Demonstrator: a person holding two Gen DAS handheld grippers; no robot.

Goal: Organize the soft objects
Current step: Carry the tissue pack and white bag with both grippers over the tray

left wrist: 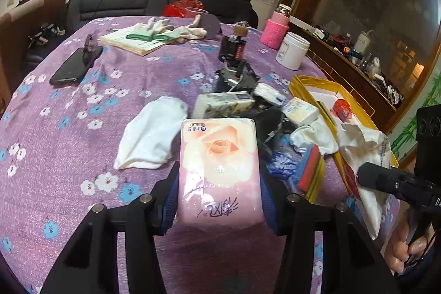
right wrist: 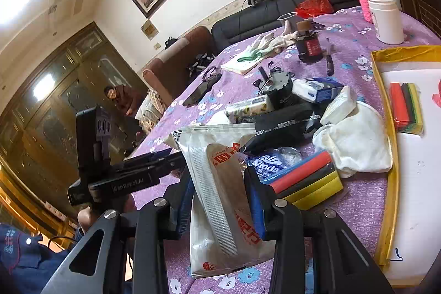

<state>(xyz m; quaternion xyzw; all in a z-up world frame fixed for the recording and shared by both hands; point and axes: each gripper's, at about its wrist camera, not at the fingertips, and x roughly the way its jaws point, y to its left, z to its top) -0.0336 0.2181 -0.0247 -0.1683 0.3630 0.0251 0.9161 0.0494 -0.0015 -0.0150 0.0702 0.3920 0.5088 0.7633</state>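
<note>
My left gripper is shut on a pink rose-print tissue pack, held above the purple flowered tablecloth. My right gripper is shut on a white plastic bag with red print, also seen in the left wrist view. A white cloth lies left of the pink pack. Small tissue packs, a white crumpled cloth, a blue Vinda pack and coloured sponges lie in a pile beside a yellow-rimmed box.
A phone, a book with gloves, a black device, a white jar and a pink bottle stand on the table. More sponges lie inside the box. A sofa is behind.
</note>
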